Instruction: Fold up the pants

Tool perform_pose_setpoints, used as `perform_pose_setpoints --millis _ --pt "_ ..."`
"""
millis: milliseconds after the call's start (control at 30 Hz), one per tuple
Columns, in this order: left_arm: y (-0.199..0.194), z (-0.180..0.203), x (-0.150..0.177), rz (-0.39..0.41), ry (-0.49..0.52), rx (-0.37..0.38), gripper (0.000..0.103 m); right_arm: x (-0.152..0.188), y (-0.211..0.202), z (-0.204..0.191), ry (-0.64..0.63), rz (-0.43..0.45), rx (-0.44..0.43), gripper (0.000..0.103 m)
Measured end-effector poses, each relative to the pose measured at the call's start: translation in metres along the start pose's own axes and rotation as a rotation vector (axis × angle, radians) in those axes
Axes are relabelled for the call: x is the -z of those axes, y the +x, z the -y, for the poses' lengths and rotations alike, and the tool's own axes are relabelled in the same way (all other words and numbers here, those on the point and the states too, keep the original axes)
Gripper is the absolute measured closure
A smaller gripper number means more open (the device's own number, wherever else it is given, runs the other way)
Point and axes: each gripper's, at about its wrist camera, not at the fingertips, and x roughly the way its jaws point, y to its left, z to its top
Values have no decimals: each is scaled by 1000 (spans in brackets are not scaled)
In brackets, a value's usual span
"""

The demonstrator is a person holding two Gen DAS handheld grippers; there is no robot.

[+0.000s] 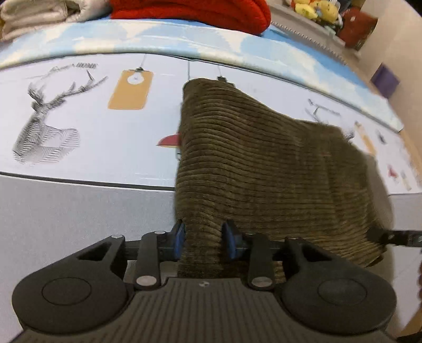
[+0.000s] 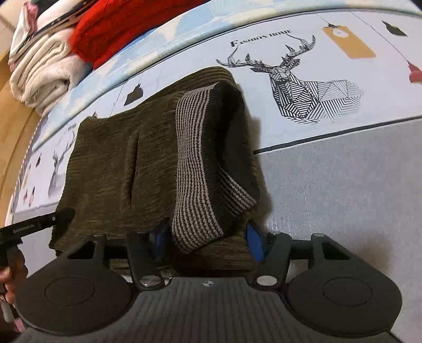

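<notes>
Both hand-held grippers pinch ribbed olive corduroy pants, striped knit waistband

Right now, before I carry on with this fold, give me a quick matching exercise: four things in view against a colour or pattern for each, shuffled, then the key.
Things:
1. pants
2. waistband
3. knitted garment at the far edge
4. deer print on the bed cover

Colour or pattern:
A. red
B. black line drawing
C. olive-brown ribbed cloth
D. fine dark and grey stripes

Pairs: 1-C, 2-D, 3-A, 4-B
</notes>
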Motion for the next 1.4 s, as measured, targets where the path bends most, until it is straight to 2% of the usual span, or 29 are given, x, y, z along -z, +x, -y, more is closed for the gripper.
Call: perform_pose_setpoints --millis 67,133,167,233,300,367,433,500,533,600,633,767,833,900,933,967,1000,1033,1100,1133,1267,1400 --pt "-16 8 0 74 51 -55 67 -1 -5 -3 -1 11 9 39" --pt "-28 17 3 130 123 -45 67 -2 -10 -5 -25 28 12 37" --pt "-25 21 6 117 157 -16 67 -1 -10 -8 -58 33 23 36" --pt "0 32 22 -15 271 11 65 2 -7 -9 -105 24 57 35" --pt "1 51 39 48 451 -67 63 4 -5 -4 -80 0 57 30" --pt "-12 64 45 96 493 -117 62 5 -14 -2 -46 16 65 30" --pt "-25 69 49 125 486 -126 52 9 -31 -8 -82 58 86 30" --pt "-47 74 52 153 458 -115 36 16 -53 -23 -204 169 218 31" --pt "-60 77 54 174 448 -115 32 22 -65 -31 -279 238 285 31" --pt "-86 83 60 223 429 -116 19 34 -89 -43 -345 350 347 29" --pt "-101 87 63 250 416 -110 17 40 -101 -46 -334 387 341 28" --pt "-154 96 79 364 345 -115 17 73 -150 -63 -304 525 247 10" --pt "-173 100 89 407 305 -105 16 95 -165 -70 -322 577 224 8" --pt "-178 102 103 445 257 -115 15 116 -169 -72 -322 591 215 7" --pt "-177 101 109 442 237 -111 15 124 -167 -73 -309 571 223 7" --pt "-172 103 109 387 225 -106 15 127 -167 -75 -292 547 237 7" --pt "-169 103 107 353 208 -98 15 129 -169 -75 -273 558 232 7" --pt "-168 103 106 354 180 -87 14 134 -172 -78 -261 578 222 7" --pt "-161 105 103 321 174 -123 6 135 -166 -80 -255 561 234 6" --pt "-158 104 101 301 162 -142 5 135 -161 -82 -262 545 247 6" --pt "-152 98 97 255 92 -132 5 133 -143 -94 -312 495 294 6" --pt "-141 93 97 235 85 -159 5 129 -131 -97 -302 453 294 6"
